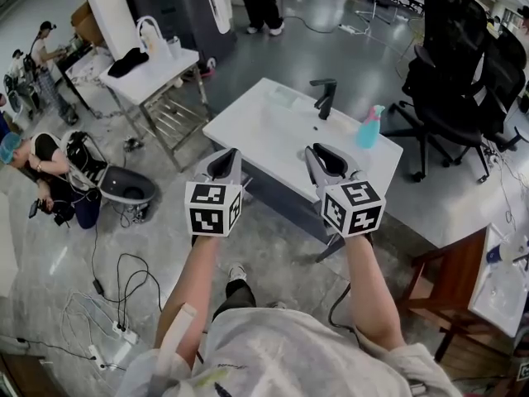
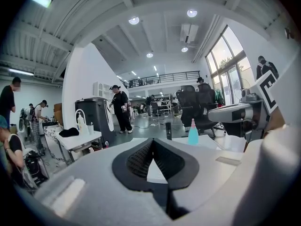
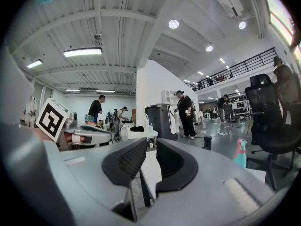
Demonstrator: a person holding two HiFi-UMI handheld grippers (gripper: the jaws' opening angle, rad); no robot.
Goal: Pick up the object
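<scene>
A: Object taken to be the spray bottle (image 1: 370,127). It stands on the white sink counter (image 1: 248,122) at its right end, past the black faucet (image 1: 324,98), well apart from both grippers.

B: Orientation?

A: Upright, long axis vertical. Teal body below, pink trigger head on top. The way the nozzle faces is too small to tell.

B: Handling, as a judgement?

A: Plastic, so probably light; the fill level is not readable. Walls likely smooth, giving slightly under a squeeze. Tall on a small base, so a sideways nudge could tip it. Best hold looks like across the body at mid-height, or at the neck just under the trigger head, with the jaws level.

B: Claws?

A: Left gripper (image 1: 225,160): pad tips pressed together, nothing between them. Right gripper (image 1: 328,159): pads stand a narrow gap apart, also empty; probably too narrow for the bottle body, so it needs spreading first. Both are held in the air at the counter's near side.
</scene>
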